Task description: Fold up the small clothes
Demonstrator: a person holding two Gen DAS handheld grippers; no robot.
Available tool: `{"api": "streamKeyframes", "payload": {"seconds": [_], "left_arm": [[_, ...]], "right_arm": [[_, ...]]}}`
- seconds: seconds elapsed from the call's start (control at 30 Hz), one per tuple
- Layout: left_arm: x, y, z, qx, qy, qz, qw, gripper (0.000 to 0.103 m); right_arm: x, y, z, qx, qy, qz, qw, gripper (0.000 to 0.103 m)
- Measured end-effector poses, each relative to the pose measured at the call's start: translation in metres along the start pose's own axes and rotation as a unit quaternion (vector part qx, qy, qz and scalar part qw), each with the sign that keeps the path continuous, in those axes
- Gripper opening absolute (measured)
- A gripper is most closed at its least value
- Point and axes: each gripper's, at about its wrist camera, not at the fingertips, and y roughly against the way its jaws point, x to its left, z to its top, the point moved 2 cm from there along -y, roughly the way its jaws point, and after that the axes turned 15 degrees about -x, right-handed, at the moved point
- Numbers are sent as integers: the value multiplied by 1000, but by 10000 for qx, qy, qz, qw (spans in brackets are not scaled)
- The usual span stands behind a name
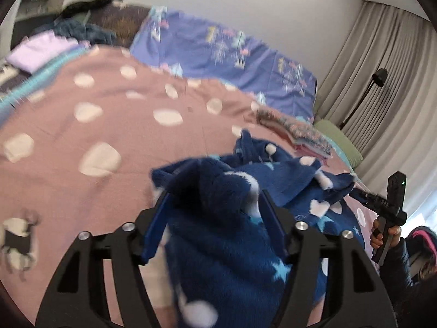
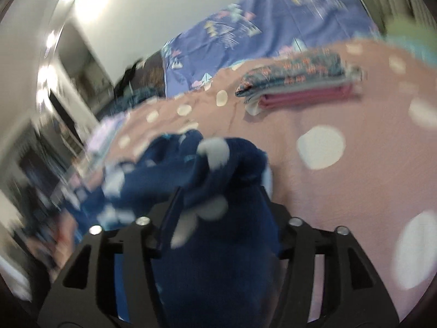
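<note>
Bunched navy fleece garment with white dots and pale stars (image 1: pixel 232 218) clamped in left tool (image 1: pixel 215 213) and right tool (image 2: pixel 218 199), lifted low-centre over pink dotted bedspread (image 1: pixel 109 114), seemingly for spreading before folding, clear of folded stack (image 2: pixel 297 87) upper right.

— From the left gripper (image 1: pixel 215 205) we look forward along our fingers, close over the pink dotted blanket (image 1: pixel 109 125).
— From the right gripper (image 2: pixel 218 199) likewise; both views share the folded stack (image 2: pixel 297 87) ahead and the purple sheet (image 1: pixel 218 46) beyond
</note>
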Motion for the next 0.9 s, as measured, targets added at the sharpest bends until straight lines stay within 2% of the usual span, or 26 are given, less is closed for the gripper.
{"api": "streamKeyframes", "payload": {"seconds": [0.07, 0.1, 0.2, 0.27, 0.33, 0.4, 0.5, 0.57, 0.6, 0.67, 0.73, 0.8, 0.9], "left_arm": [[3, 17, 4, -229, -118, 22, 9997, 83], [5, 18, 4, -216, -207, 112, 9995, 84], [8, -2, -7, 296, -557, 522, 9966, 84], [5, -22, -21, 727, -1061, 776, 9886, 84], [0, -36, -29, 854, -1573, 848, 9802, 84], [-3, -47, -25, 802, -1767, 802, 9777, 84], [0, -71, 2, 553, -1562, 590, 9844, 88], [11, -87, 18, 361, -1300, 817, 9875, 89], [23, -95, 28, 272, -987, 976, 9900, 89], [35, -99, 41, 115, -429, 998, 9940, 89], [41, -91, 52, -110, -48, 791, 9968, 89], [48, -79, 60, -362, 162, 657, 9971, 94], [58, -81, 60, -332, 416, 680, 9963, 97]], "right_arm": [[5, 2, -8, 235, 696, -208, 9971, 62], [7, -1, -13, 422, 957, -281, 9941, 62], [9, -16, -20, 721, 1173, -384, 9897, 65], [9, -31, -21, 798, 1235, -404, 9883, 66], [10, -41, -17, 788, 1235, -387, 9884, 68], [11, -53, -8, 791, 1252, -354, 9883, 68], [9, -72, 16, 683, 966, -222, 9927, 68], [-1, -83, 31, 613, 414, -182, 9971, 68], [-10, -90, 39, 607, 16, -225, 9979, 68], [-22, -98, 43, 626, -368, -305, 9969, 68], [-27, -100, 42, 640, -449, -256, 9966, 68], [-30, -99, 38, 688, -419, -191, 9966, 68], [-34, -101, 34, 790, -520, 8, 9955, 68]]}}
